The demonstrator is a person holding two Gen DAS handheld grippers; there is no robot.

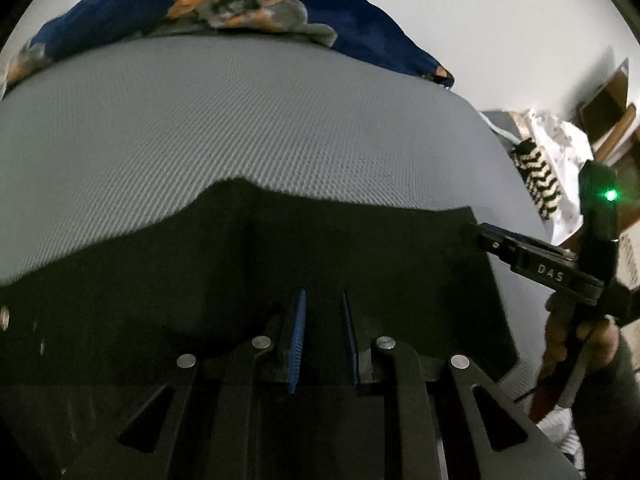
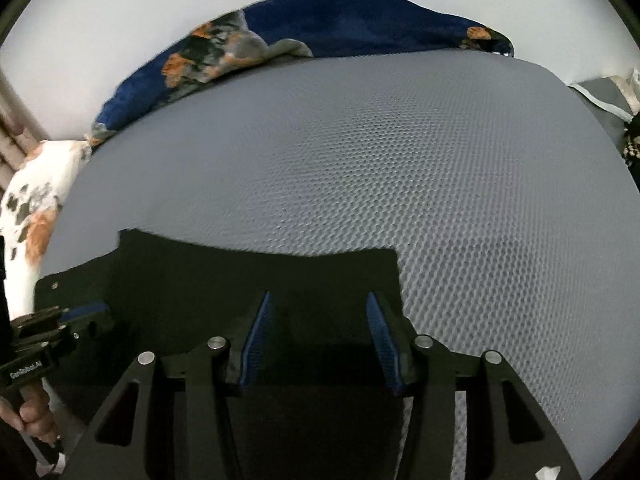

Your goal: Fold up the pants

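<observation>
Black pants (image 1: 248,264) lie flat on a grey textured mattress (image 1: 240,120); they also show in the right wrist view (image 2: 240,276). My left gripper (image 1: 323,300) hovers low over the pants, its blue pads a narrow gap apart, and I cannot tell whether cloth is pinched between them. My right gripper (image 2: 318,304) is open over the right end of the pants, nothing between its pads. The right gripper also shows in the left wrist view (image 1: 472,234) at the pants' right corner. The left gripper shows at the left edge of the right wrist view (image 2: 86,314).
A blue, orange and grey patterned blanket (image 1: 248,4) is bunched along the far edge of the mattress. A white patterned pillow (image 2: 36,216) lies at the left. Striped and white cloth (image 1: 540,176) sits beside the bed on the right. White wall behind.
</observation>
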